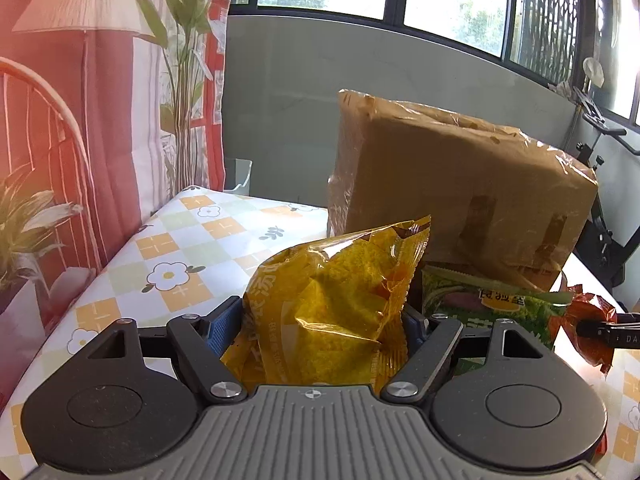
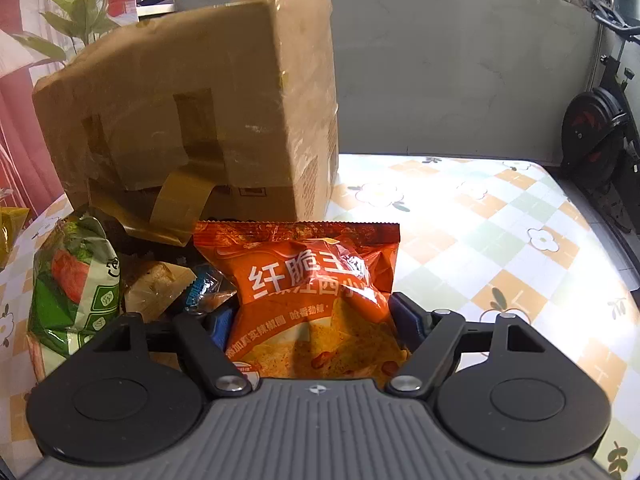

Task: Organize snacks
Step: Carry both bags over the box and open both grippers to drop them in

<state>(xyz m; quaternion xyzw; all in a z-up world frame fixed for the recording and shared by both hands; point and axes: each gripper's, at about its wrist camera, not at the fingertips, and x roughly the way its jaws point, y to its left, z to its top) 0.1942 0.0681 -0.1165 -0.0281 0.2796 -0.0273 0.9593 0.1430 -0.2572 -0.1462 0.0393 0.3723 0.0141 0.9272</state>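
Note:
My left gripper (image 1: pixel 320 328) is shut on a yellow snack bag (image 1: pixel 336 300), held upright in front of a taped cardboard box (image 1: pixel 460 184). A green snack bag (image 1: pixel 496 308) lies just right of it, with the orange bag (image 1: pixel 592 320) beyond. My right gripper (image 2: pixel 316 320) is shut on an orange snack bag (image 2: pixel 316 292), just in front of the same box (image 2: pixel 192 112). In the right wrist view the green bag (image 2: pixel 76 288) lies to the left, with a clear-wrapped snack (image 2: pixel 154 284) and a small blue-wrapped snack (image 2: pixel 204 284) between it and the orange bag.
The table carries a checked flower-print cloth (image 2: pixel 480 240) (image 1: pixel 180 248). A red printed curtain (image 1: pixel 80 120) hangs on the left. An exercise bike (image 2: pixel 600 132) stands past the table's right edge. A grey wall (image 2: pixel 440 60) and windows lie behind.

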